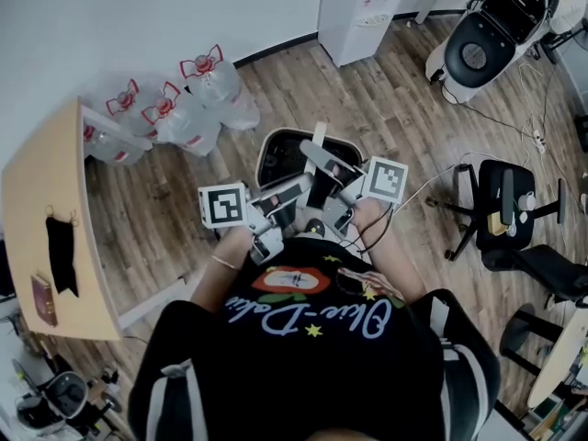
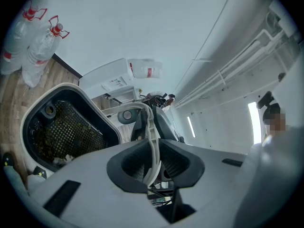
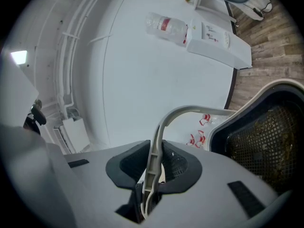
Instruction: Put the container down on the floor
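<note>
The container [image 1: 278, 157] is a white bin with a dark mesh inside, hanging above the wooden floor in front of the person. Its thin white handle [image 1: 318, 141] arches over it. Both grippers hold that handle. In the left gripper view the left gripper [image 2: 153, 159] has its dark pads pressed on the handle [image 2: 151, 127], with the container's [image 2: 61, 122] open mouth to the left. In the right gripper view the right gripper [image 3: 153, 167] is clamped on the handle [image 3: 161, 127], and the container [image 3: 266, 132] lies to the right. In the head view the left gripper [image 1: 292, 191] and right gripper [image 1: 333, 175] meet over the bin.
Several large water bottles [image 1: 184, 108] lie by the wall at the left. A wooden desk [image 1: 55, 219] stands at the far left. A white cabinet [image 1: 363, 12] is at the back, a black office chair [image 1: 505, 209] at the right, and cables run over the floor.
</note>
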Motion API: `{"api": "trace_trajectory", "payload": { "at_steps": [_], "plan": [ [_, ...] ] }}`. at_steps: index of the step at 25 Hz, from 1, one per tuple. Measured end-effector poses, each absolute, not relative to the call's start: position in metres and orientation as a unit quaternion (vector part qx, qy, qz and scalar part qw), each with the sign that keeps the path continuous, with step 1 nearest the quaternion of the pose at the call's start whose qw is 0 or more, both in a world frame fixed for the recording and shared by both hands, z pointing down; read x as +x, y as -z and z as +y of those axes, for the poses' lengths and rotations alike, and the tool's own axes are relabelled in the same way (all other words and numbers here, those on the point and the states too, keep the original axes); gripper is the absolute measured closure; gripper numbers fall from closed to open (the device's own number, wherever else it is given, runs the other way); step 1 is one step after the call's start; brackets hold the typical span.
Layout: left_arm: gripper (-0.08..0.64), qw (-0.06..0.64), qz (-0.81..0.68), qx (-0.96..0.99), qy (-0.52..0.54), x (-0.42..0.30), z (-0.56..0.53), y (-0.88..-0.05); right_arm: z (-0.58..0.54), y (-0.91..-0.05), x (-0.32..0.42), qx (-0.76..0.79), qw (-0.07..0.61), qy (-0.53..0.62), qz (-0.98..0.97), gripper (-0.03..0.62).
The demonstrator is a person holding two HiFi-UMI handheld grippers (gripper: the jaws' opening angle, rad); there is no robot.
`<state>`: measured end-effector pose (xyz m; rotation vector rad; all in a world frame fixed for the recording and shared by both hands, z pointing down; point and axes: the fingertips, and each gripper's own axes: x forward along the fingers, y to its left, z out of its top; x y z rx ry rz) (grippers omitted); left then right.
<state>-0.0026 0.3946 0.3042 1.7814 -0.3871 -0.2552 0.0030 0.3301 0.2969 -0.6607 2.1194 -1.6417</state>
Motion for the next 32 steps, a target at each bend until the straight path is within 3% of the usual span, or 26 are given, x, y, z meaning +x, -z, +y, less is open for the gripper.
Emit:
{"api": "trace_trajectory", "payload": {
  "at_steps": [4, 32],
  "plan": [
    [0.500, 0.602, -0.173, 0.773, 0.101, 0.031, 0.396, -0.305, 0.332, -0.297, 0.038, -0.234, 0.191, 0.587, 0.751, 0.532],
    [0.503, 0.613, -0.153, 0.768, 0.098, 0.039, 0.353, -0.321, 0.289, -0.317, 0.046, -0.248, 0.186, 0.594, 0.742, 0.534]
  ]
}}
